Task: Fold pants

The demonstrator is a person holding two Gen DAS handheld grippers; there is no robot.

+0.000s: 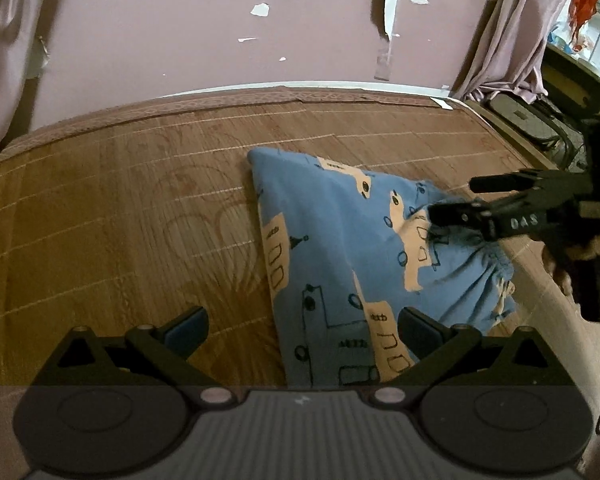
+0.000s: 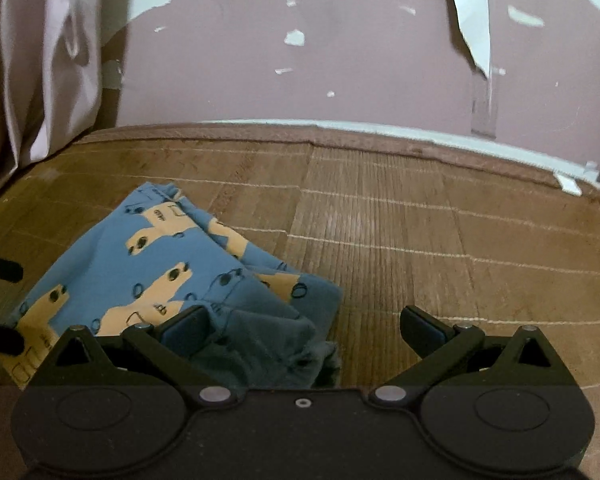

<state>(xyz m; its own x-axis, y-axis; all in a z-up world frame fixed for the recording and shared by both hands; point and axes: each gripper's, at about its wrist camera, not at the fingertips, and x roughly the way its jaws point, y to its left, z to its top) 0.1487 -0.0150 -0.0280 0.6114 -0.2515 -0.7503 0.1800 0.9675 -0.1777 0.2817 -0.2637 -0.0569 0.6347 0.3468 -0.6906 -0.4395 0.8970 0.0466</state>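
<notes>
the right claw sits nearest, its jaws spread apart with the gathered waistband end of the blue cotton pants printed with tan vehicles bunched between them, nothing clamped. the pants lie folded on the brown woven bamboo mat of the bed, long axis running away toward the far left. the left claw hovers with jaws also apart over the near edge of the pants, so both reach it, the right one closer to the waistband.
</notes>
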